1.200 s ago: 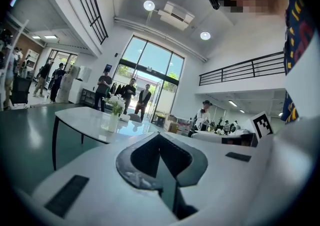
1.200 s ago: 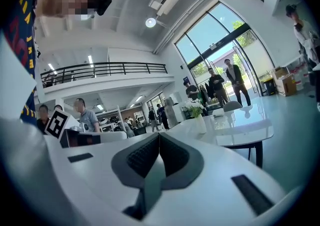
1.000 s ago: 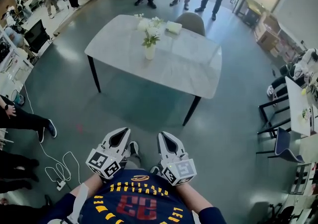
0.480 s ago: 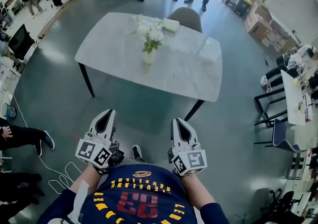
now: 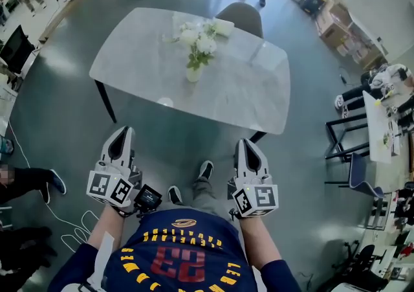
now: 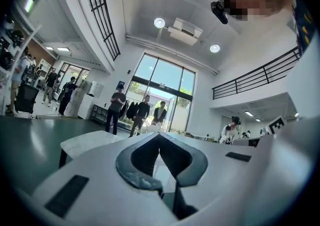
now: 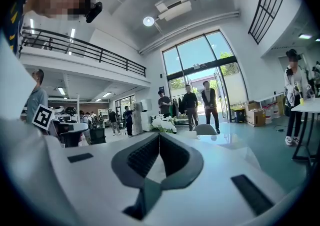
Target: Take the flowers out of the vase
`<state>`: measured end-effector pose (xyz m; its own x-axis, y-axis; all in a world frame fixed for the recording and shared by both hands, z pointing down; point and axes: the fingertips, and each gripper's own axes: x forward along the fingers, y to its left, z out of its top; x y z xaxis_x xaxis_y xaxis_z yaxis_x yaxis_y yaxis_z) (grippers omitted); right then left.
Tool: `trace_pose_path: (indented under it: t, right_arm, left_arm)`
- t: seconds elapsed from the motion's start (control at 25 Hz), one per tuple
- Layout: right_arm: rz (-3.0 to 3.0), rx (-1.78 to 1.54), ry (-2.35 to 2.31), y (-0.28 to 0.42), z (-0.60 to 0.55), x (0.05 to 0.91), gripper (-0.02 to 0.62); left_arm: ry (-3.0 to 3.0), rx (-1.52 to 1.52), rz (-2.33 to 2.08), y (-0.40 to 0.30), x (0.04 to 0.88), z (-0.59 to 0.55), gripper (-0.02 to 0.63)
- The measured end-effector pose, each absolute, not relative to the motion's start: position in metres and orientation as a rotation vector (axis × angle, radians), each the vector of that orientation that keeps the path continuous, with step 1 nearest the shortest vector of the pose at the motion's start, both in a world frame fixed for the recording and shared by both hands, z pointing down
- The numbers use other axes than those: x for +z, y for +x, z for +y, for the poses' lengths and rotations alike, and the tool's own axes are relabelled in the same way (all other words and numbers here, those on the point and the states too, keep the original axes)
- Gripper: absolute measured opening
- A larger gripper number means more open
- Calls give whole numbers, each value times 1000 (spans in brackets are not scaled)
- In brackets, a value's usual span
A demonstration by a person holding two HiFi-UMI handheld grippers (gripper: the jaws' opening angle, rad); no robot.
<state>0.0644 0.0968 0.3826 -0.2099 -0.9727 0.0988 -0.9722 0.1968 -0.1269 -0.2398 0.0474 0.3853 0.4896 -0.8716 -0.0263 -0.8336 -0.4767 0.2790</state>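
**Left.** The left gripper [image 5: 123,133], a white two-jaw tool with a marker cube at its rear, is held level in front of the person's torso, above the grey floor [image 5: 162,135]. Its jaws are pressed together and hold nothing.

**Centre.** A white, stone-patterned rectangular table on black legs [image 5: 252,93] stands ahead of the person. A small white vase [image 5: 193,75] sits upright near the table's middle, on its far half. The white flowers with green leaves [image 5: 202,42] are all still in the vase, so the task is judged not yet begun. A grey upholstered chair [image 5: 243,17] stands at the far edge. The vase is well apart from both grippers.

**Right.** The right gripper [image 5: 245,144], of the same design, is likewise closed tip to tip and empty. It points towards the table.

**Hazards, as judged.**
- Both pairs of jaws must spread before reaching the stems; arriving closed, they could knock the blooms or topple the vase.
- The vase looks light and narrow. If the stems are pulled without the other gripper steadying it, it may lift with the bunch or tip over.
- A pinch set too high could crush petals.
- A partial pinch could leave stems behind.
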Motion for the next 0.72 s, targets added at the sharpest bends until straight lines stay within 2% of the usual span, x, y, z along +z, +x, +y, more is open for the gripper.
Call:
trace_pose_path:
  t: [0.4,0.72]
  right_arm:
    - [2485,-326,-1828,60,14,407,8]
    - [2600,-414,-1676,72,-60,424,8]
  left_arm:
    - [2498,-139,-1529,-226,397,1,2]
    - [2474,-64,-1558,-182,409,-67,3]
